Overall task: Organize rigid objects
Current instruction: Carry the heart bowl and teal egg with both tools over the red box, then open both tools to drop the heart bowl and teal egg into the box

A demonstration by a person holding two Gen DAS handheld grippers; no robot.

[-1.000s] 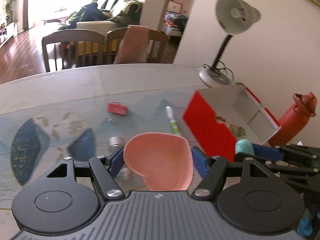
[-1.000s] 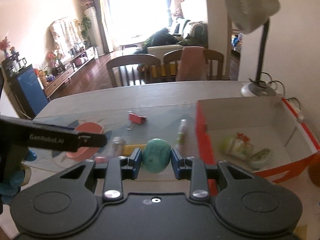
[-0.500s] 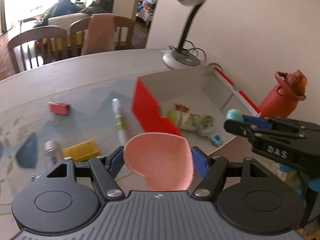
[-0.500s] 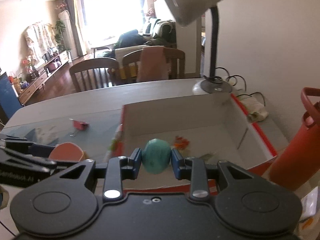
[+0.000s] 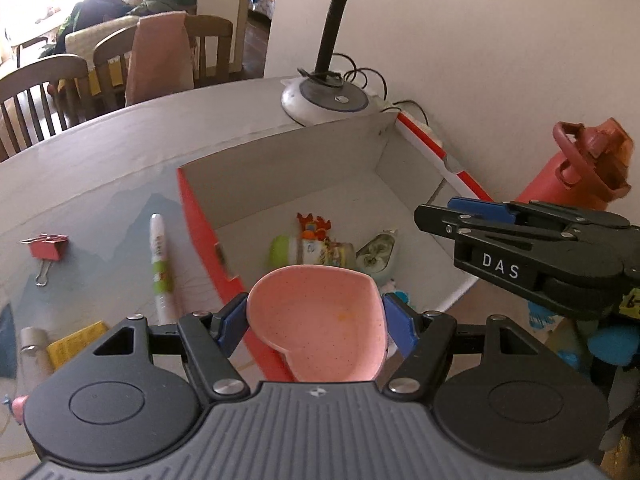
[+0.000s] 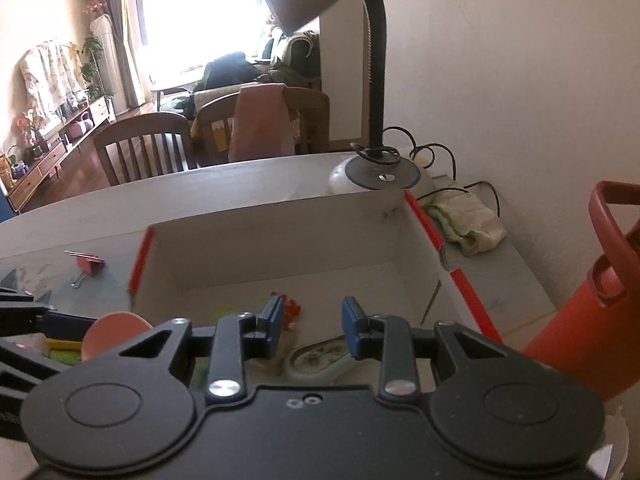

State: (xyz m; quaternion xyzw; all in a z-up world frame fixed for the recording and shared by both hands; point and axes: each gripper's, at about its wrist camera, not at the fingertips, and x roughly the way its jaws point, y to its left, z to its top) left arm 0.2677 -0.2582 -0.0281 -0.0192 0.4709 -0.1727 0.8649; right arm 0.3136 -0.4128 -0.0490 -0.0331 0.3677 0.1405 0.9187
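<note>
My left gripper (image 5: 315,320) is shut on a pink heart-shaped dish (image 5: 318,320) and holds it above the near left wall of the red box (image 5: 280,168). My right gripper (image 6: 312,326) is open and empty over the box (image 6: 280,236); it also shows from the side in the left wrist view (image 5: 436,212). In the box lie a small bottle with a green cap (image 5: 308,250) and a correction tape dispenser (image 5: 376,254), also seen under the right gripper (image 6: 316,360). The teal egg is not in view.
On the table left of the box lie a glue pen (image 5: 160,264), a red binder clip (image 5: 46,246), a yellow block (image 5: 76,344) and a metal cylinder (image 5: 34,342). A desk lamp base (image 5: 324,98) stands behind the box. A red bottle (image 5: 580,164) stands at the right.
Both grippers moved right over the box. The right gripper opened and the teal egg it held is gone from between its fingers. The left gripper still holds the pink dish.
</note>
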